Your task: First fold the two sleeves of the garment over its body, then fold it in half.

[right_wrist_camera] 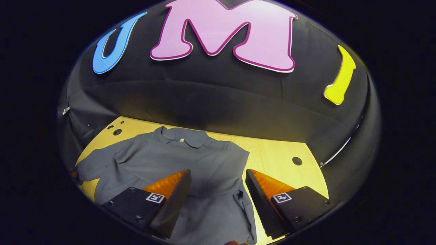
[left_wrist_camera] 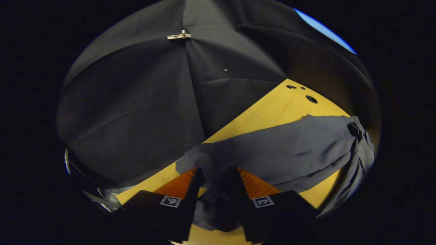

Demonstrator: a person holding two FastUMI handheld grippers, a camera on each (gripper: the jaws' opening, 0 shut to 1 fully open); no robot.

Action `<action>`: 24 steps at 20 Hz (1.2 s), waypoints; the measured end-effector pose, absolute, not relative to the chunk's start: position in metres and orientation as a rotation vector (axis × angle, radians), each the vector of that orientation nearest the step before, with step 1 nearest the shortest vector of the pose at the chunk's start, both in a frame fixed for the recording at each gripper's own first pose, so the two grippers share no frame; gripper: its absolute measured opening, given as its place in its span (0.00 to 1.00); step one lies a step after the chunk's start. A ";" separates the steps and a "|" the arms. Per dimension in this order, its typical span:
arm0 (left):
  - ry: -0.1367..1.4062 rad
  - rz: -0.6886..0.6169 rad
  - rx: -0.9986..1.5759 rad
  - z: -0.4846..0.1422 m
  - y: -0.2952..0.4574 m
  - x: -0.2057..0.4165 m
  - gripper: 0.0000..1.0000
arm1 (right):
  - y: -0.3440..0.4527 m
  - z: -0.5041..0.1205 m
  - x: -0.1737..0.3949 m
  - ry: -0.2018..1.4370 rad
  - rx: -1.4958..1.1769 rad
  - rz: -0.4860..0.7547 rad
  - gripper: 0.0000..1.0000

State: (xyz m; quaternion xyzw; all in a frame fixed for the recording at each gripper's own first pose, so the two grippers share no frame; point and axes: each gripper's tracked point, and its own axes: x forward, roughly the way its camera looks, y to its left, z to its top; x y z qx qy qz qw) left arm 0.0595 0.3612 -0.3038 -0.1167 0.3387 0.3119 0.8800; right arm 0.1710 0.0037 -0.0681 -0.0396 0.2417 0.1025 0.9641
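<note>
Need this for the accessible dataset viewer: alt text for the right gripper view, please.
A grey collared shirt lies flat on a light wooden table, collar toward the booth's black cloth wall; one sleeve already lies folded over the body, the other still spreads out to the side. The right gripper hovers open above the shirt's lower half, holding nothing.

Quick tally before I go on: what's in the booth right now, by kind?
Grey collared shirt: 1
Wooden table: 1
Grippers: 2, the left gripper closed on the shirt's sleeve, the right gripper open over the shirt body
Metal clip on the wall cloth: 1
Total: 5
</note>
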 end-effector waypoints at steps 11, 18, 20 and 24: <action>0.583 0.719 -0.356 -0.283 0.353 0.077 0.05 | -0.045 -0.073 0.150 0.488 -0.074 0.165 0.98; 0.435 0.637 -0.383 -0.190 0.331 0.102 0.02 | -0.080 -0.073 0.139 0.472 -0.039 0.135 0.98; 0.393 0.592 -0.373 -0.160 0.315 0.117 0.05 | -0.091 -0.078 0.132 0.482 -0.018 0.127 0.99; 0.347 0.483 -0.275 -0.105 0.262 0.160 0.05 | -0.113 -0.093 0.113 0.493 -0.004 0.119 0.98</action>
